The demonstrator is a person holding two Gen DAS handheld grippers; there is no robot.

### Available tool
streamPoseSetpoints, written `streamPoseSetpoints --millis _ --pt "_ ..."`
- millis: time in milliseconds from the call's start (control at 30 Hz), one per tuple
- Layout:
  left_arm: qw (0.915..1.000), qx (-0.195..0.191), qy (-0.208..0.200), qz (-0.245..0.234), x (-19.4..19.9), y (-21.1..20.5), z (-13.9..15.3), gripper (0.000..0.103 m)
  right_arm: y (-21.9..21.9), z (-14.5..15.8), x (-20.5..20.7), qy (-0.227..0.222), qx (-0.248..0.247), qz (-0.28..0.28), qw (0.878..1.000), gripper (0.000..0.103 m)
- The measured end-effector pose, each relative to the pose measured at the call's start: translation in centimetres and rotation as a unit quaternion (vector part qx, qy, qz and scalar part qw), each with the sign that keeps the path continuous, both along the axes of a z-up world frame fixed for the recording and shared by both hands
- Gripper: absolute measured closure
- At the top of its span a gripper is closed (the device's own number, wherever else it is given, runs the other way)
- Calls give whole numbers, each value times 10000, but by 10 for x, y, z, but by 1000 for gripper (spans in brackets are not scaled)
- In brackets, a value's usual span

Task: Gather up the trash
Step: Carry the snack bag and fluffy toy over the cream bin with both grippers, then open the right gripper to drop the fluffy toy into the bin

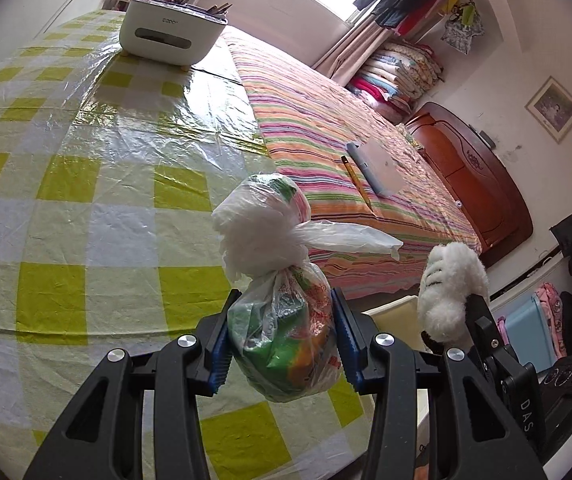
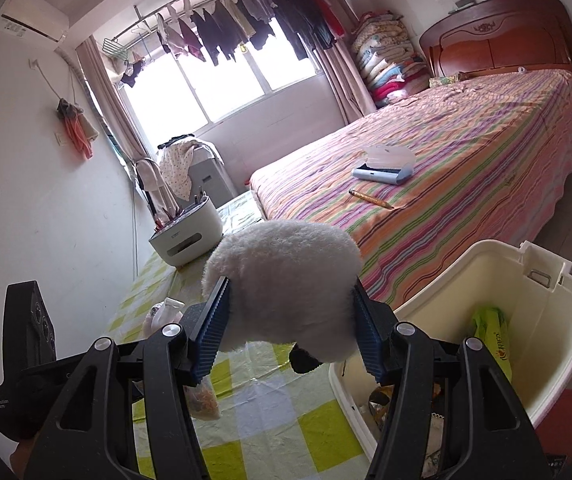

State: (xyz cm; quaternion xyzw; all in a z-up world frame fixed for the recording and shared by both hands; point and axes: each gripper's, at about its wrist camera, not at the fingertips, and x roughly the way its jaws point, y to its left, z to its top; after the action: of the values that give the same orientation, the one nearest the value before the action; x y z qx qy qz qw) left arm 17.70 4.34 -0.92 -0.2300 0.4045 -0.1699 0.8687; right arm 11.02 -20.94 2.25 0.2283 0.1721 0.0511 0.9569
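My left gripper is clamped on a knotted plastic bag of wrappers, blue pads pressing both sides, bag lifted clear of the table. My right gripper is closed around a white plush toy, also held up in the air, near the bin's edge.

Largest first: striped bed behind, with a blue-grey case and a pencil lying on it. Checked table under plastic film, white organizer box at the far end. Cream trash bin just beside the table, below and right of my right gripper; it already holds a green packet and some scraps at the bottom.

Progress: partway, I judge. Some trash is in the bin, two items in hand and not yet dropped. Table looks otherwise free of loose trash in these views. Left: move both over the bin opening and release.
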Motion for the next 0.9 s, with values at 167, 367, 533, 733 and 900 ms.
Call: streamPoseSetpoints --millis 167,367,533,733,900 --pt "9996 58 -75 -275 -5 -24 4 60 -26 -3 -9 4 223 -551 9982 45" --pt "9981 91 -120 -597 -10 -56 8 60 -50 -9 -18 -60 498 -942 9943 42" --pt "9966 142 -144 -794 -10 -81 10 60 -64 -11 -23 -128 639 -1204 9906 37" --pt "9952 211 -123 -945 -6 -101 8 60 -79 -16 -34 -244 912 -1600 9826 26" --pt "9945 261 -92 -1015 -1 -114 3 60 -90 -21 -46 -507 1228 -1728 9759 25"
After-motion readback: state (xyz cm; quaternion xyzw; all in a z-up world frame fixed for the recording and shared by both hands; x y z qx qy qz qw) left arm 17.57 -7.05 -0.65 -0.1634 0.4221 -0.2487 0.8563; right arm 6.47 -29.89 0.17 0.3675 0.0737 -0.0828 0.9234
